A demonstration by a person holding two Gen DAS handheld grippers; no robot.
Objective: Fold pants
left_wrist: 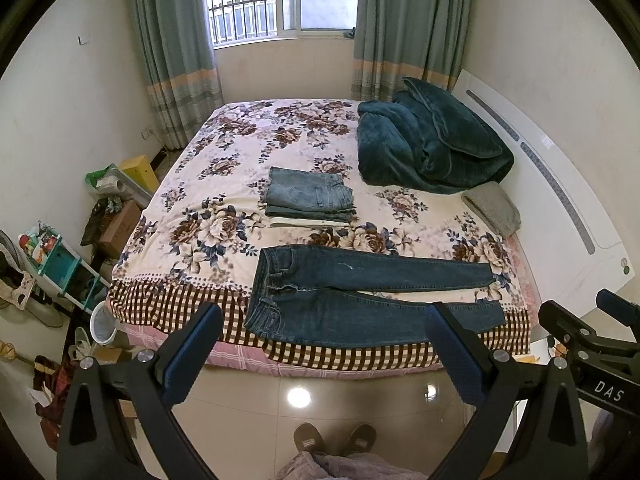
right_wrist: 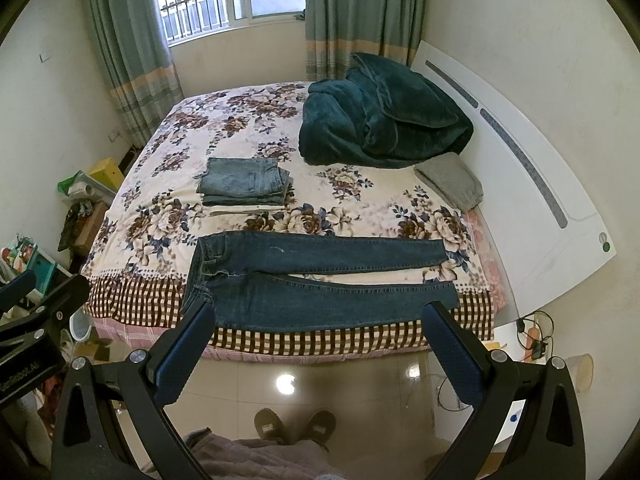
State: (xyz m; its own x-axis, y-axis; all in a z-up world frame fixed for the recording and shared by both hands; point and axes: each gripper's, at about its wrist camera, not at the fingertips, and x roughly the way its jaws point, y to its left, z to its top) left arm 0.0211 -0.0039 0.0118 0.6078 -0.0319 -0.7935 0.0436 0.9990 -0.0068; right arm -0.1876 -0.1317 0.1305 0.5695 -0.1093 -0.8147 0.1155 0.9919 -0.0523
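Note:
Dark blue jeans (left_wrist: 360, 296) lie spread flat near the front edge of the bed, waistband to the left, both legs stretched right; they also show in the right wrist view (right_wrist: 312, 280). My left gripper (left_wrist: 324, 320) is open and empty, held above the floor in front of the bed, short of the jeans. My right gripper (right_wrist: 320, 320) is open and empty at about the same distance. The right gripper's body (left_wrist: 592, 340) shows at the left view's right edge.
A stack of folded lighter jeans (left_wrist: 310, 196) sits mid-bed over a white garment. A crumpled teal blanket (left_wrist: 432, 144) and a grey folded cloth (left_wrist: 494, 208) lie by the white headboard (left_wrist: 560, 184). Clutter and shelves (left_wrist: 60, 264) stand left of the bed. Shiny tiled floor (left_wrist: 300, 396) is below.

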